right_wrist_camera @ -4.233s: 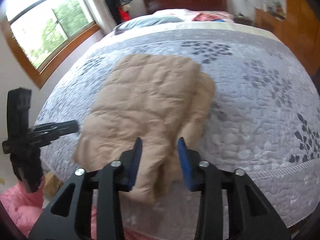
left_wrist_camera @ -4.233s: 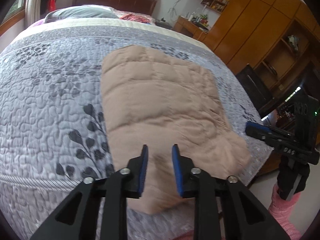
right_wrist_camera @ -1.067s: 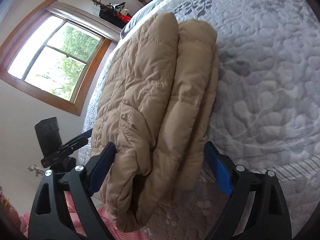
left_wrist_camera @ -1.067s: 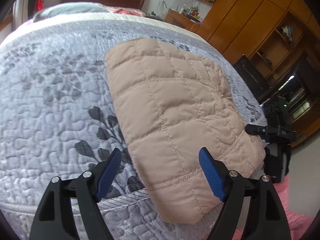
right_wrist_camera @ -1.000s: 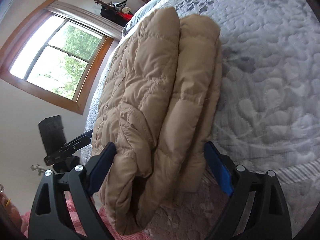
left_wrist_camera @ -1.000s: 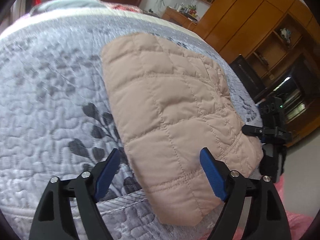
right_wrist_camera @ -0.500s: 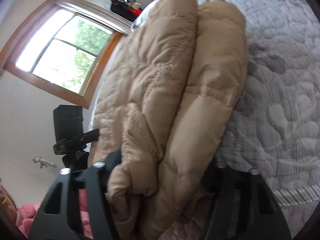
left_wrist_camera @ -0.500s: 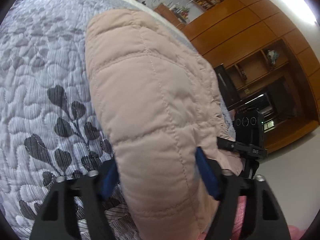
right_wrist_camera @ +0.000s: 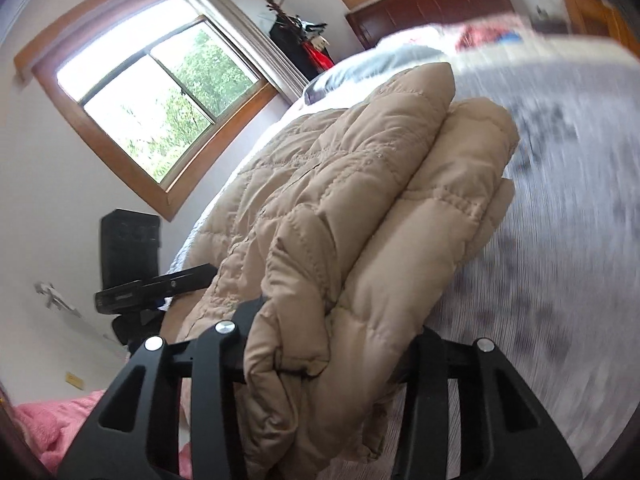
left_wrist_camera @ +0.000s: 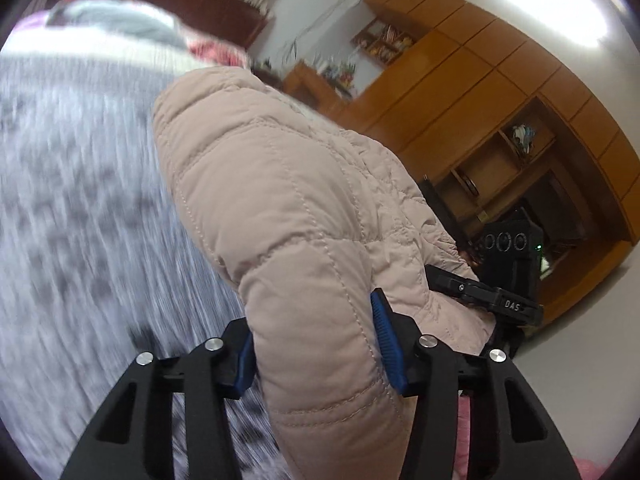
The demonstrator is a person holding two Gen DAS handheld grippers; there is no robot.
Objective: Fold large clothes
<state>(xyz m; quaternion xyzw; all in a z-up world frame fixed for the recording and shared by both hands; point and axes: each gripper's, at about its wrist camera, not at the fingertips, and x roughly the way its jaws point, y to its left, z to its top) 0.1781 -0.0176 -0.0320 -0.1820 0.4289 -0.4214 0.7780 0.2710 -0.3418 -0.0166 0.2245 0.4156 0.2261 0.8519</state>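
A folded beige quilted puffer jacket (left_wrist_camera: 288,208) lies on the grey patterned bed quilt (left_wrist_camera: 80,220), its near end raised off the bed. My left gripper (left_wrist_camera: 316,344) has its jaws closing on the jacket's near left corner, and the blue pad (left_wrist_camera: 386,340) presses into the padding. In the right wrist view the jacket (right_wrist_camera: 360,184) shows as stacked layers. My right gripper (right_wrist_camera: 332,336) has its jaws closing on the near right corner, with the thick fold bulging between the fingers and hiding the pads. Each gripper also shows in the other's view: the right gripper (left_wrist_camera: 492,300), the left gripper (right_wrist_camera: 156,284).
The bed quilt (right_wrist_camera: 560,240) stretches away to pillows (right_wrist_camera: 380,60) and a dark headboard (right_wrist_camera: 432,0). Wooden cupboards (left_wrist_camera: 480,92) stand on the right of the bed, a window (right_wrist_camera: 160,92) on the left. Pink fabric (right_wrist_camera: 60,424) is at the lower left.
Both grippers came from wide open beside the jacket's near end to closed onto it. They have risen, lifting that end off the quilt.
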